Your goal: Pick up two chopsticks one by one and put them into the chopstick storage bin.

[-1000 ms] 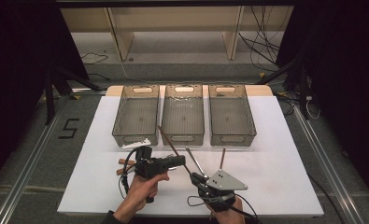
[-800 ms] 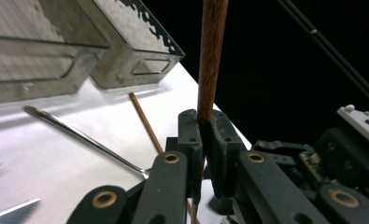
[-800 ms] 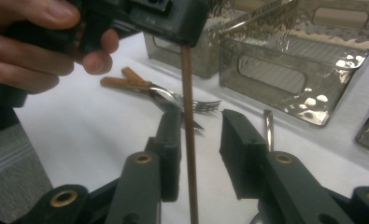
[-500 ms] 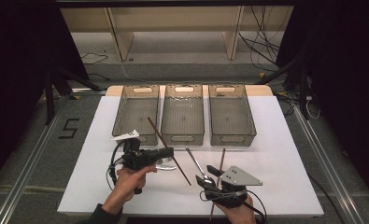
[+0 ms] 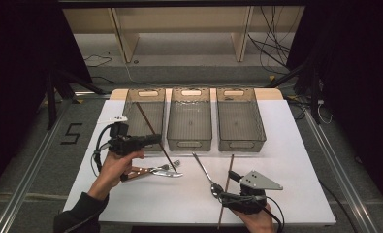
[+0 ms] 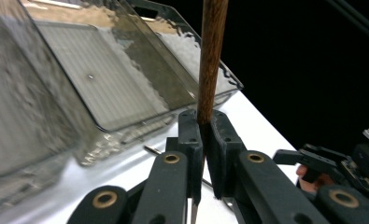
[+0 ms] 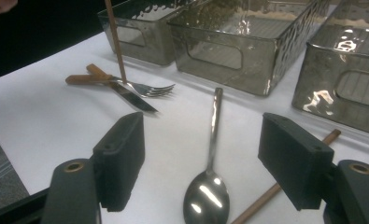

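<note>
The left tool is clamping a brown chopstick between its pads, and in the high view the stick is slanting from over the left bin down toward the counter; its lower tip is ending right by the fork and knife, though whether it is touching them is hard to make out. In the left gripper view the chopstick is running out of the top edge, so its far end is cut off, and the part below the pads is hidden behind the jaws. The right tool is standing wide, its jaws having just been opening, and nothing is pressed between the pads. In the right gripper view a spoon is lying on the counter between the two pads (clear of both), its bowl nearest the camera. A second chopstick is lying slantwise beside it, partly hidden behind the right-hand pad, its near end cut off by the bottom edge. In the high view the right hand is half cut off at the bottom. The middle bin and right bin are sitting side by side behind.
</note>
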`<act>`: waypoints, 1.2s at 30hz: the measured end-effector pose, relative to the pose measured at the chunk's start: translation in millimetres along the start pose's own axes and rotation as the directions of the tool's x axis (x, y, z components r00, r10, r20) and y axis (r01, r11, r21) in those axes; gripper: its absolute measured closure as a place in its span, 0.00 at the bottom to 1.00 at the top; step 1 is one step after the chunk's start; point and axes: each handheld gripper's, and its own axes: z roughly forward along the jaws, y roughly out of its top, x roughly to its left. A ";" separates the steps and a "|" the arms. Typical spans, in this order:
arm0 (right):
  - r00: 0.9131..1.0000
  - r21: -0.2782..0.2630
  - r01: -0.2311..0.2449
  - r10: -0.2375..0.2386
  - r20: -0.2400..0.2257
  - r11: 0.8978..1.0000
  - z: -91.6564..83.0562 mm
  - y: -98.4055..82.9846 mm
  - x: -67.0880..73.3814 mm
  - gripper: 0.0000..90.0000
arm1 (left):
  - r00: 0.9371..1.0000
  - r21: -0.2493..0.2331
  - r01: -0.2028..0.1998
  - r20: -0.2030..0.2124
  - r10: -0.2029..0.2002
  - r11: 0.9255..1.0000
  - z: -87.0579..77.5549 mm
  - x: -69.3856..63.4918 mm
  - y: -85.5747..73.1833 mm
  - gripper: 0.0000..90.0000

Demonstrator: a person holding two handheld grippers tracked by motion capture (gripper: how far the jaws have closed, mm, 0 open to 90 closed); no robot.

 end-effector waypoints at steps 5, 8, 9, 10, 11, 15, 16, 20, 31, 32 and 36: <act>1.000 0.008 -0.018 0.018 0.014 1.000 -2.6 -2.4 -5.6 0.31 | 1.000 0.010 0.003 -0.028 -0.003 1.000 -7.0 9.1 24.9 0.94; 0.999 0.007 -0.026 0.026 0.021 1.000 -4.1 -3.9 -8.5 0.30 | 0.999 0.004 0.005 -0.040 -0.005 1.000 -12.3 14.1 40.4 0.94; 0.999 0.008 -0.030 0.029 0.023 1.000 -4.7 -4.2 -9.1 0.30 | 0.999 0.001 0.008 -0.043 -0.008 1.000 -14.1 15.3 45.5 0.94; 0.999 0.006 -0.033 0.033 0.028 0.999 -5.5 -4.8 -10.4 0.30 | 0.999 0.000 0.004 -0.053 -0.004 1.000 -15.7 16.1 50.4 0.94; 0.999 0.008 -0.032 0.032 0.026 0.999 -5.9 -5.0 -11.0 0.29 | 0.998 -0.002 0.004 -0.061 -0.004 1.000 -16.8 16.6 53.8 0.94; 0.999 0.009 -0.034 0.034 0.030 0.999 -6.4 -5.5 -12.2 0.28 | 0.996 -0.006 0.001 -0.088 -0.001 1.000 -20.9 20.5 68.4 0.94; 0.999 0.008 -0.039 0.039 0.034 0.999 -6.9 -5.5 -12.4 0.28 | 0.995 -0.004 0.002 -0.100 -0.002 1.000 -21.7 22.6 73.4 0.94; 0.998 0.004 -0.041 0.041 0.038 0.999 -7.7 -5.8 -13.5 0.26 | 0.993 -0.002 0.003 -0.117 -0.003 1.000 -22.2 26.6 79.9 0.94; 0.998 -0.006 -0.044 0.044 0.047 0.999 -8.7 -6.2 -15.0 0.22 | 0.984 0.008 0.018 -0.180 -0.016 1.000 -17.3 41.2 98.8 0.94; 0.998 -0.005 -0.043 0.044 0.047 0.999 -8.7 -6.4 -15.0 0.22 | 0.983 0.009 0.023 -0.185 -0.021 1.000 -16.0 42.7 100.1 0.94; 0.998 -0.003 -0.044 0.044 0.047 0.999 -8.5 -6.8 -15.2 0.22 | 0.977 0.025 0.038 -0.209 -0.032 0.999 -9.2 50.0 103.9 0.94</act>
